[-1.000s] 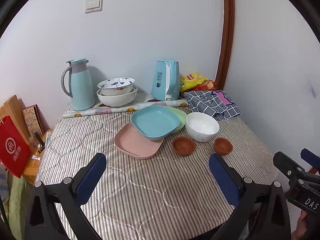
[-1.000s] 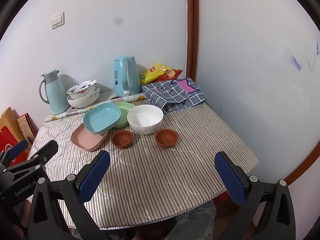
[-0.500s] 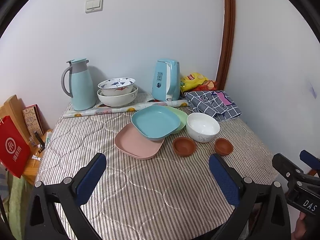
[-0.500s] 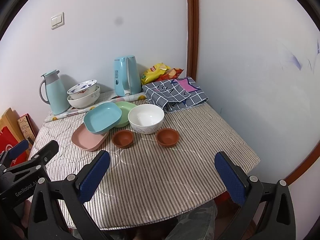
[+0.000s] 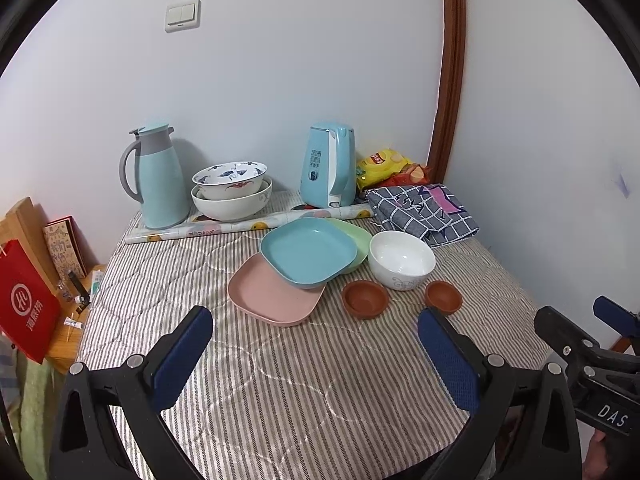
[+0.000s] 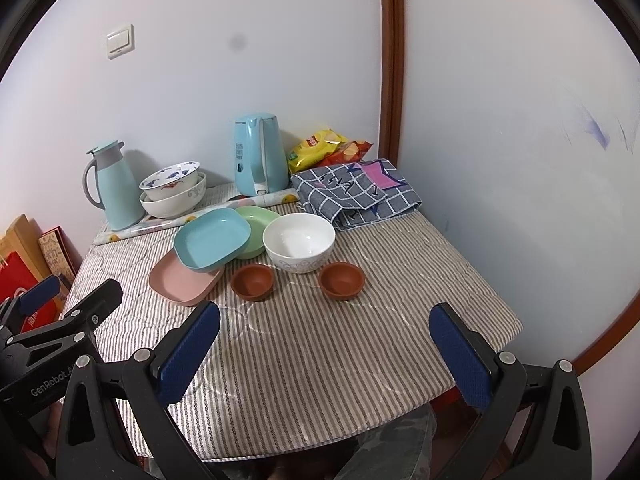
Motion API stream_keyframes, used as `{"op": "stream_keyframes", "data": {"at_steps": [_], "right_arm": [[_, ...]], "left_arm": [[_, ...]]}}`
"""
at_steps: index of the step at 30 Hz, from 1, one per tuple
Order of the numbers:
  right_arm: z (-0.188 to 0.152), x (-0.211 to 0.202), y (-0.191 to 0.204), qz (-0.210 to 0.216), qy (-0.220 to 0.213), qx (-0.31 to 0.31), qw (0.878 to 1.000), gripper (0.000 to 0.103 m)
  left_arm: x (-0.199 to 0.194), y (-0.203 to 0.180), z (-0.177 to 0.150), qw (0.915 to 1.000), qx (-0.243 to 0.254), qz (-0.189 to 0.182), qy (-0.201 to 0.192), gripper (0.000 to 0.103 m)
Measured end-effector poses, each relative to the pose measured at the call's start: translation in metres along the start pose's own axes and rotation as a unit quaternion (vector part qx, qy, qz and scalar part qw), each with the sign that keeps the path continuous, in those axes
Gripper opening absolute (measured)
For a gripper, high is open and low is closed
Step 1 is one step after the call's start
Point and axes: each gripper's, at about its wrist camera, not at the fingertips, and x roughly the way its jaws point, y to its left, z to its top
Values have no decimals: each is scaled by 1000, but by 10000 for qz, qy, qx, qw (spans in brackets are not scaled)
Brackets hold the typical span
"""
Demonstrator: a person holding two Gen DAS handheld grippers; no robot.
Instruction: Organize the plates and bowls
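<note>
- Left gripper (image 5: 316, 340), black frame with blue-padded fingers: spread wide, holding nothing, above the near part of the striped quilted tablecloth (image 5: 280, 392).
- Right gripper (image 6: 324, 340), same build: spread wide, empty, over the near table edge.
- Square blue plastic plate (image 5: 309, 249): tilted, one side resting on the square pink plastic plate (image 5: 272, 295), the other overlapping the pale green plastic plate (image 5: 356, 236); the overlapping row runs from near-left to far-right.
- White ceramic bowl with grey scrollwork (image 5: 401, 259): upright, touching or just beside the green plate.
- Two small reddish-brown clay bowls (image 5: 365, 299) (image 5: 443, 297): upright, in front of the white bowl, apart from each other.
- Two nested patterned ceramic bowls (image 5: 231, 194): at the wall, between the light blue thermos jug (image 5: 158, 178) and the light blue electric kettle (image 5: 329, 170).
- Left view only: red paper bag (image 5: 26, 300) and small items on a wooden side surface.
- Right view only: camouflage-patterned trouser leg (image 6: 392, 444) beneath the table edge; the green plate's hollow shows more fully.
</note>
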Motion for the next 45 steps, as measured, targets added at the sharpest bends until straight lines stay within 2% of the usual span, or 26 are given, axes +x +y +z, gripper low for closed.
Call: {"op": "stream_keyframes", "data": {"at_steps": [13, 31, 45], "right_arm": [[21, 15, 6, 228, 44, 87, 9997, 103], [48, 85, 19, 573, 434, 80, 9974, 100], [67, 140, 37, 832, 742, -164, 9936, 82]], "left_arm": [[18, 15, 22, 9998, -134, 88, 94, 103], [83, 25, 47, 9986, -244, 185, 432, 101], [134, 43, 62, 9960, -437, 385, 676, 96]]}}
